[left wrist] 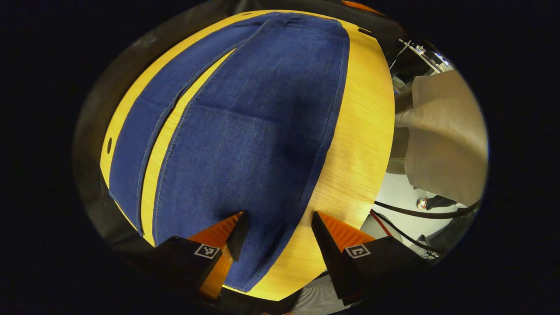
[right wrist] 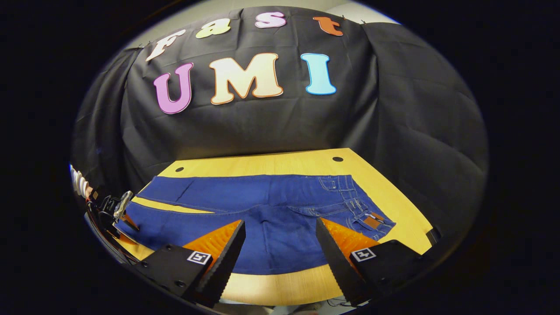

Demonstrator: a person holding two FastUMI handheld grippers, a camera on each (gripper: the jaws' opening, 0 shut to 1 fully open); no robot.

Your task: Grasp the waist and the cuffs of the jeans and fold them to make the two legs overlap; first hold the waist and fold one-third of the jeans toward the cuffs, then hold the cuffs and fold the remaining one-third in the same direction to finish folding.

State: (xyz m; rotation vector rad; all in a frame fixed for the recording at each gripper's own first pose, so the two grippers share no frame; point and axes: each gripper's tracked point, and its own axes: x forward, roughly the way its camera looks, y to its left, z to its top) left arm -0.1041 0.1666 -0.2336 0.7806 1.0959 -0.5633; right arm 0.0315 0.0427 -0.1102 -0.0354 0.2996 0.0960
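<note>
Both spread grippers (left wrist: 276,218) (right wrist: 280,227) hover over flat jeans (right wrist: 262,210).

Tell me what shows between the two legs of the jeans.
A bare strip of the wooden table between the jeans' legs, in the left gripper view.

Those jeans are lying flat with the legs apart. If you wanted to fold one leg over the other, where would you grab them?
Probably the near leg's outer edge, one gripper at the waist, the other at the cuff. The jeans lie flat along the table, waistband at the right gripper's end. The left gripper hangs open over the near leg's cuff end, so come in low from the near table edge.
</note>
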